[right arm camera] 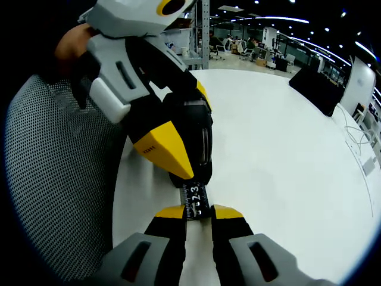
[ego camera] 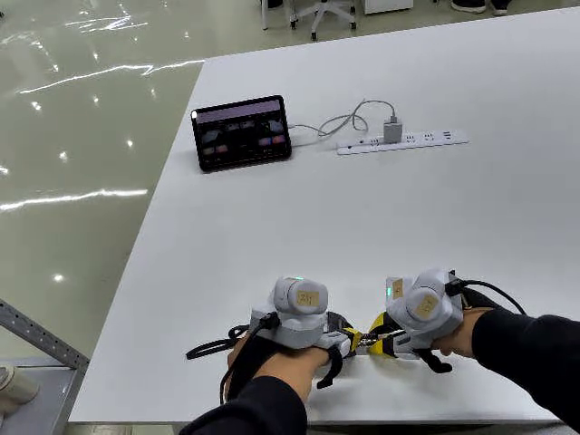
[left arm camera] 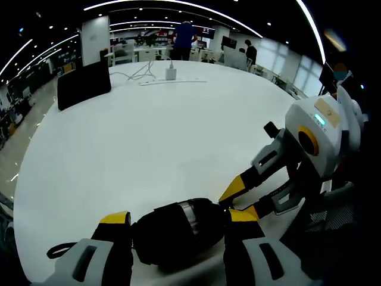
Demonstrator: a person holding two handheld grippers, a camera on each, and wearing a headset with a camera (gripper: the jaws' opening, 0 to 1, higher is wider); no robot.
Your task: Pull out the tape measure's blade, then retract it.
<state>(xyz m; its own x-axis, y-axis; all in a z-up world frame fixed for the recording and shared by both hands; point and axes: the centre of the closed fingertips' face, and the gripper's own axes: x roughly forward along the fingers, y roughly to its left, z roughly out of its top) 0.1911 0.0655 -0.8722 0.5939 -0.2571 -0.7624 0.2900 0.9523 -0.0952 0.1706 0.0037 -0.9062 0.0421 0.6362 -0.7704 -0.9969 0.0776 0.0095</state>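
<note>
Item: black, rounded tape measure case (left arm camera: 178,235) with a silver band. It lies on the white bench (ego camera: 362,217) just inside the near edge, about midway along it, between the two tools.

Blade: yellowish steel blade with black numerals (right arm camera: 195,199). A short length shows outside the case mouth, with the figures 2 and 3 legible in the right gripper view. It runs low over the bench top.

Left tool (left arm camera: 178,217): grey body, yellow-tipped black jaws. The jaws are closed against either side of the case and grip it. A hand in a dark sleeve holds it at the near edge.

Right tool (right arm camera: 198,211): same make. The jaws are pressed together on the blade, pinching it just beyond the case mouth. It sits just beside the left tool, with the yellow tips of the two nearly meeting.

Other items on the bench:
- Black tablet with a lit screen (ego camera: 241,132), propped near the left edge, toward the far side.
- White power strip (ego camera: 402,141), right of the tablet and well apart from the tools.
- White charger block (ego camera: 392,132), plugged into the strip.
- Pale grey cable (ego camera: 340,122), looping from the charger to the tablet.

Surroundings: glossy pale floor (ego camera: 82,109) beyond the left edge. Grey mesh panel (right arm camera: 59,179) in the right gripper view, beside the near edge.
</note>
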